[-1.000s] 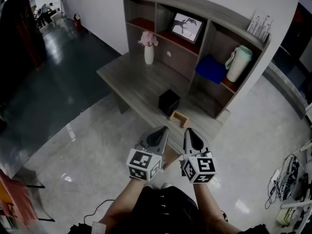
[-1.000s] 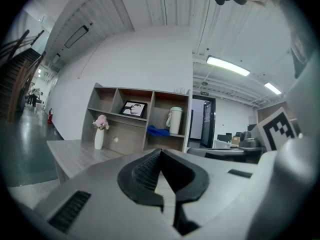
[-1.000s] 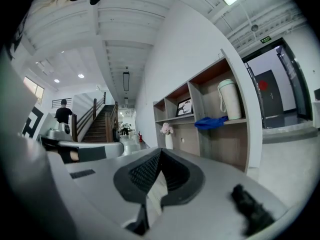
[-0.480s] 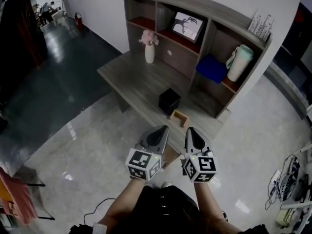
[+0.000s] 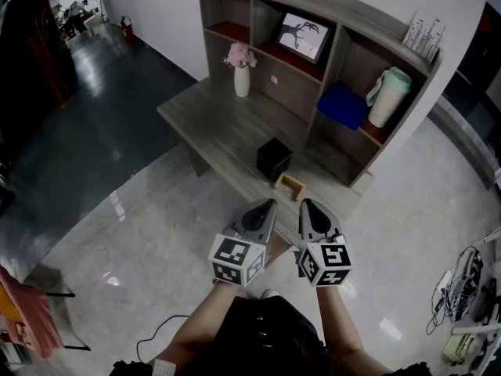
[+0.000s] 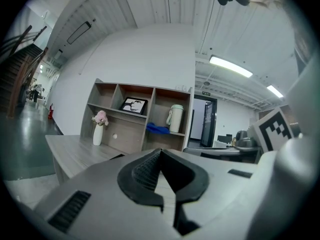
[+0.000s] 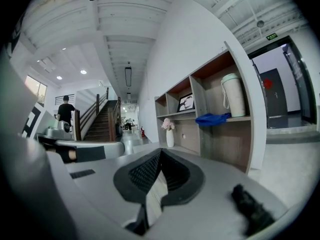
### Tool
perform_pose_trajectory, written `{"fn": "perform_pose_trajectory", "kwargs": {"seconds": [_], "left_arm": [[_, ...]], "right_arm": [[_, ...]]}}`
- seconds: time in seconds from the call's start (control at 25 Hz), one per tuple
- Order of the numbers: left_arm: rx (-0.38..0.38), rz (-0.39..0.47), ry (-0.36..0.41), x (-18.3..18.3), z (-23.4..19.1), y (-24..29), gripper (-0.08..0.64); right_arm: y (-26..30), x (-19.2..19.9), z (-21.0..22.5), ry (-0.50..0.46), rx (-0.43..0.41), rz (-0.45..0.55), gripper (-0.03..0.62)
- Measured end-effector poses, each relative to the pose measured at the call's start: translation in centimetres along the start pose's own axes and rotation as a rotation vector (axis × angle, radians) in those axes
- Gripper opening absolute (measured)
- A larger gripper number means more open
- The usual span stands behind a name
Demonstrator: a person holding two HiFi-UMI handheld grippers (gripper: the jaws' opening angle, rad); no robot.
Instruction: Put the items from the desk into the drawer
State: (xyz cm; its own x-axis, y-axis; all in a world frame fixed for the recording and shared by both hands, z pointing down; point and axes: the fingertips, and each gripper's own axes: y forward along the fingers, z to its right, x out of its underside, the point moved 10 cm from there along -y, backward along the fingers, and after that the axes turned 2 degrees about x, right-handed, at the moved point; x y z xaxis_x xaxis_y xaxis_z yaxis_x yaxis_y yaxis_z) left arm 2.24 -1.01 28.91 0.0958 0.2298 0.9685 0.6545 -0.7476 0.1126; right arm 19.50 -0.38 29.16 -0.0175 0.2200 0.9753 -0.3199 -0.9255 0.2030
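Observation:
A grey wooden desk with a shelf unit stands ahead of me. On its top sit a black cube-shaped box, a small wooden open box near the front edge, and a white vase with pink flowers. My left gripper and right gripper hover side by side just short of the desk's front edge, both shut with nothing in them. The jaws meet tip to tip in both gripper views. No drawer front shows from here.
The shelves hold a framed picture, a blue cloth and a pale green jug. White boxes stand on the shelf top. Glossy floor surrounds the desk; cables and gear lie at the right. A person stands by a distant staircase.
The head view has shifted slightly: desk and both grippers sit a little lower and to the right in frame. Both grippers remain shut and side by side.

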Motion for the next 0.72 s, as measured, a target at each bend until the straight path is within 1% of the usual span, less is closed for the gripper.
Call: {"fn": "perform_pose_trajectory", "kwargs": {"seconds": [0.24, 0.36, 0.52, 0.72], "left_arm": [[0.000, -0.021, -0.002, 0.1, -0.2, 1.4, 0.009], [0.001, -0.036, -0.008, 0.3, -0.4, 2.3, 0.009], [0.002, -0.052, -0.018, 0.8, -0.9, 3.5, 0.009], [0.005, -0.075, -0.027, 1.6, -1.7, 5.2, 0.009]], "right_arm": [[0.6, -0.6, 1.5, -0.044, -0.058, -0.005, 0.011], [1.3, -0.7, 2.6, -0.081, -0.057, -0.037, 0.011], [2.4, -0.6, 3.9, -0.092, -0.073, -0.065, 0.011], [4.2, -0.3, 5.0, -0.129, -0.094, -0.098, 0.011]]}}
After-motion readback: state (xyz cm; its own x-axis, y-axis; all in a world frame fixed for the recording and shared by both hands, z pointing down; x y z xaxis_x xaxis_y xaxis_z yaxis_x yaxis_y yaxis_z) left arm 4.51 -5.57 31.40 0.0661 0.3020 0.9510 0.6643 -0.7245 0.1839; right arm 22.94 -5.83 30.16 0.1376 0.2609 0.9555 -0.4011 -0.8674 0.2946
